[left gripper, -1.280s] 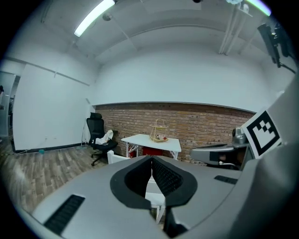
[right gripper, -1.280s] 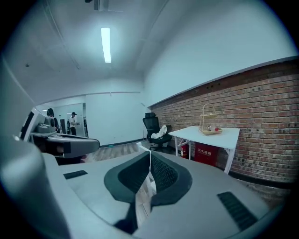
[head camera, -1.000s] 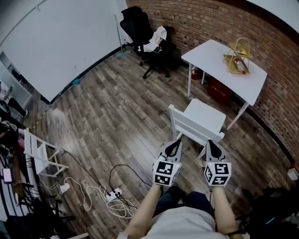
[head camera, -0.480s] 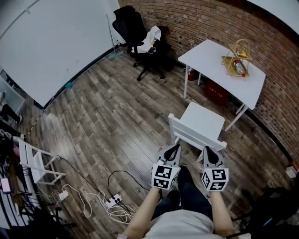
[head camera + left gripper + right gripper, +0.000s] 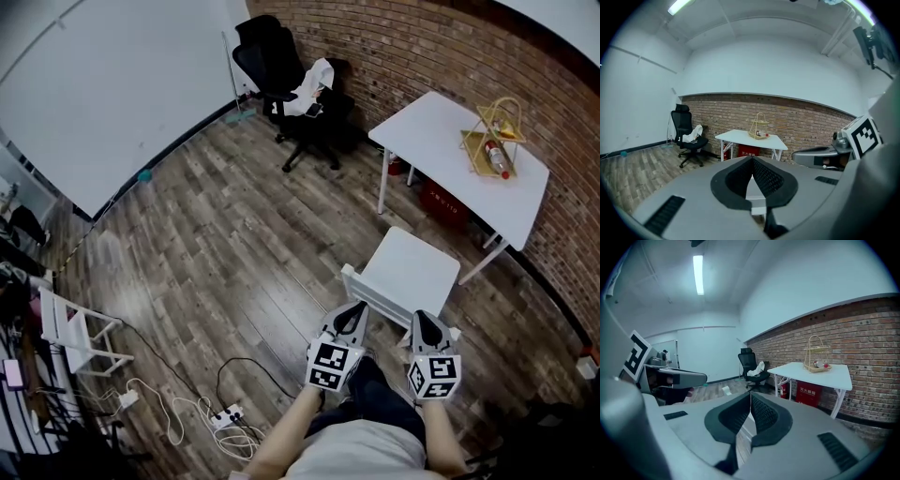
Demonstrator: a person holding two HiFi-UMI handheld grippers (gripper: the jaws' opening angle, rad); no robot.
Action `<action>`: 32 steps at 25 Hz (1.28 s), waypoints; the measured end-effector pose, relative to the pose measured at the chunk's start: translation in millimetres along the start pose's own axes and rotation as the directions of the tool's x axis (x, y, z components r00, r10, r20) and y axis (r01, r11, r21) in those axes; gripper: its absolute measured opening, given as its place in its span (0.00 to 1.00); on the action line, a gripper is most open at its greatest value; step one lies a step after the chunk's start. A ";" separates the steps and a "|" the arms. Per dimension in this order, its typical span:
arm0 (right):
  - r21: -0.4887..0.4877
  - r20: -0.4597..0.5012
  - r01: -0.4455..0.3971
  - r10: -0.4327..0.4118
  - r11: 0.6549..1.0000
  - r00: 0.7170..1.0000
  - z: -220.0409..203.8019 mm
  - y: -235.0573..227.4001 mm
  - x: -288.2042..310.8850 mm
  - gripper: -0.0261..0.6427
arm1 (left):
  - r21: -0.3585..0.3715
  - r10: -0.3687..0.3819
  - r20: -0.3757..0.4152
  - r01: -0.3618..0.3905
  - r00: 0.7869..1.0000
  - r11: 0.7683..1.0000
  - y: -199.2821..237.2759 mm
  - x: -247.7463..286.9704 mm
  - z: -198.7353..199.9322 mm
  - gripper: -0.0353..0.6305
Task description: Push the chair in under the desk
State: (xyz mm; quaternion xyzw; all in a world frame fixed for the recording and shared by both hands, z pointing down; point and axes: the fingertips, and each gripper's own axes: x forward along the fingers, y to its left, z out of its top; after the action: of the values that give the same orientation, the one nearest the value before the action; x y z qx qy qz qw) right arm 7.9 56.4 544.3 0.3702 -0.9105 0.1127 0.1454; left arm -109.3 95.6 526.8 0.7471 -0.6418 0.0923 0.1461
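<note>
Both grippers have pushed forward across the room over the past second, the person stepping in behind them, and now sit at the back of the white chair (image 5: pixel 412 267). The left gripper (image 5: pixel 354 307) and right gripper (image 5: pixel 422 319) point side by side at the top rail of the backrest, tips right at it, though firm contact cannot be confirmed. Each gripper's own view shows its jaws pressed fully together with nothing between them, and a strip of white chair just below the tips. The chair stands on the wood floor (image 5: pixel 216 234) in front of the white desk (image 5: pixel 436 131), seat toward it, its far corner near a front desk leg and the seat not under the desktop. A wire basket (image 5: pixel 497 141) holding a bottle rests on the desk, with a red box (image 5: pixel 439 199) beneath. A black office chair (image 5: pixel 281 66) waits by the brick wall (image 5: pixel 422 47).
</note>
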 end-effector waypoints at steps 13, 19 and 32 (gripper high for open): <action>0.025 -0.020 0.017 -0.016 1.000 1.000 29.0 -48.6 36.8 0.06 | 0.039 -0.065 -0.073 0.068 0.995 0.997 24.8 72.4 15.3 0.08; 0.070 -0.021 0.020 -0.019 0.997 1.000 26.7 -64.8 36.4 0.06 | 0.044 -0.114 -0.059 0.116 0.992 0.992 22.8 86.0 19.8 0.08; 0.111 0.009 0.216 -0.218 0.970 0.976 22.9 -85.2 19.2 0.06 | 0.182 -0.261 -0.141 0.285 0.955 0.941 59.6 91.5 17.8 0.08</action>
State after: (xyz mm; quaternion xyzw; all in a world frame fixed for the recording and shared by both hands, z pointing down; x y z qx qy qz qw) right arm 50.9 -22.8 537.9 0.4760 -0.8586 0.1419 0.1269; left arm -154.4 -3.6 545.8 0.8333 -0.5098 0.1780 0.1181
